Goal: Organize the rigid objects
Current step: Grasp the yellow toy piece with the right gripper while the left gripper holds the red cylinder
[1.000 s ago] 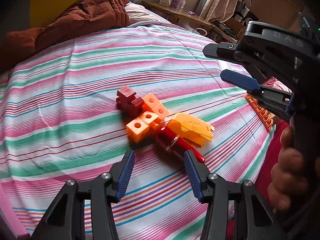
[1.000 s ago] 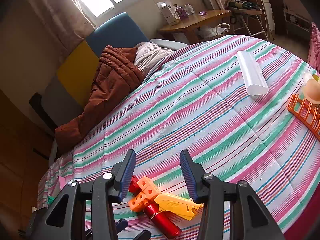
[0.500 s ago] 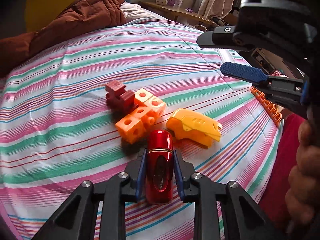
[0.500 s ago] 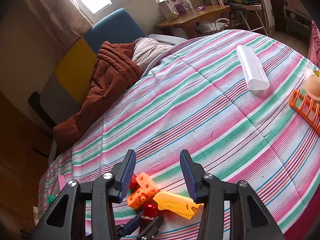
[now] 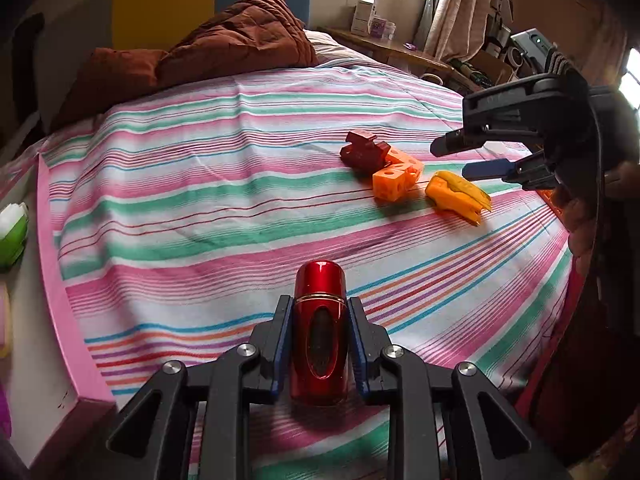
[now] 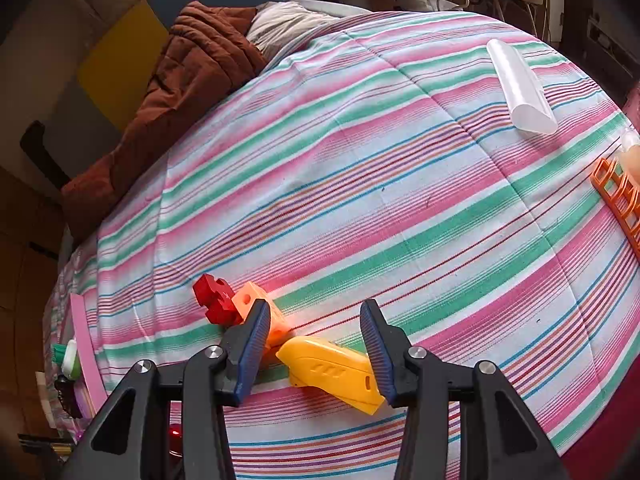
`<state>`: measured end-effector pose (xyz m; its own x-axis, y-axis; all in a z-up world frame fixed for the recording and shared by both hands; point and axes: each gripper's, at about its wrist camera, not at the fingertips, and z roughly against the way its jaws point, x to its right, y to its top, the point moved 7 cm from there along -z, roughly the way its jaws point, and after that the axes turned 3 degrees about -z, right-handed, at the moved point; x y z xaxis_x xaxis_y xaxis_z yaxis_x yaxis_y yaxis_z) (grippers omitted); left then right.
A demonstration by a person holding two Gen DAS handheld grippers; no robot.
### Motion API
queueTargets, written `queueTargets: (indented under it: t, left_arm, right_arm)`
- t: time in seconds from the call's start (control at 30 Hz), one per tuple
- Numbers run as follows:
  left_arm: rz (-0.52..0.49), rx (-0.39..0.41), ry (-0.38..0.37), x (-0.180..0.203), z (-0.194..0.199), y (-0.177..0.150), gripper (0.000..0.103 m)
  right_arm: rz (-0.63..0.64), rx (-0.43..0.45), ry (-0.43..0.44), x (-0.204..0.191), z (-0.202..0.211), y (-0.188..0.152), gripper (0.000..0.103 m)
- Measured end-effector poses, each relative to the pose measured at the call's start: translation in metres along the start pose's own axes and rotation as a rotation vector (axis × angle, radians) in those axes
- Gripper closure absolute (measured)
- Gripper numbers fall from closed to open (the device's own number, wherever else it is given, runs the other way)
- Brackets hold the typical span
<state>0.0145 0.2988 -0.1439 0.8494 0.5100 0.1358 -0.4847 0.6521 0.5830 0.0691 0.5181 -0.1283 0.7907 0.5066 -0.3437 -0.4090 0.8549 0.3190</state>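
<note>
In the left wrist view, the left gripper (image 5: 320, 336) pinches a glossy red cylinder (image 5: 319, 332) between its fingers (image 5: 280, 344), one blue pad pressed against each side, the rounded end pointing forward over the striped bedspread (image 5: 224, 208). Farther out on the bed lie a dark red block (image 5: 363, 153), a cluster of orange cubes (image 5: 397, 178) touching it, and just beside those a yellow utility knife (image 5: 456, 197). The right gripper (image 5: 476, 156) hangs above and just to the right of the knife, its fingers spread, nothing between them, with part of a hand (image 5: 588, 216) behind it. A brown quilt (image 5: 224, 52) is bunched at the head of the bed.

In the right wrist view, the right gripper (image 6: 316, 344) is tilted down over the yellow utility knife (image 6: 332, 372), its fingers (image 6: 376, 348) spread with the knife lying on the bedspread between them, not pressed by either pad. The orange cubes (image 6: 260, 308) and dark red block (image 6: 214, 296) sit just to the left, partly behind the left finger. Well apart, toward the far right, lie a white tube-shaped case (image 6: 520, 88) and, at the bed's edge, an orange rack (image 6: 620, 200).
</note>
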Motion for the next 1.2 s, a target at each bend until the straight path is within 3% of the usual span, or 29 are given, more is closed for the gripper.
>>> queueTargets:
  t: [0.27,0.4,0.53,0.6,0.63,0.83,0.97,1.2]
  left_arm:
    - [-0.017,0.016,0.014,0.000,0.002,-0.007,0.076]
    - [0.010,0.017,-0.006,-0.004,0.003,-0.009,0.075]
    - [0.014,0.023,-0.010,-0.003,0.005,-0.010,0.075]
    - [0.006,0.025,-0.012,-0.002,0.006,-0.011,0.075]
    - [0.006,0.026,-0.016,-0.003,0.006,-0.010,0.076]
    - [0.037,0.026,-0.026,-0.005,0.013,-0.016,0.077]
    - [0.047,0.038,-0.030,-0.007,0.020,-0.024,0.077]
    - [0.042,0.046,-0.021,-0.008,0.021,-0.027,0.077]
  right_arm:
    - [0.035,-0.113,-0.031,-0.004,-0.011,-0.018,0.056]
    - [0.091,-0.138,-0.042,-0.013,-0.009,-0.029,0.055]
    - [0.158,-0.136,-0.107,-0.018,-0.014,-0.040,0.056]
    - [0.235,-0.105,-0.193,-0.022,-0.015,-0.046,0.077]
    - [0.295,-0.094,-0.223,-0.028,-0.015,-0.051,0.077]
    - [0.533,-0.136,-0.075,-0.079,-0.016,-0.095,0.077]
    - [0.601,-0.171,0.004,-0.102,-0.021,-0.105,0.077]
    - [0.747,-0.127,0.019,-0.120,-0.031,-0.101,0.076]
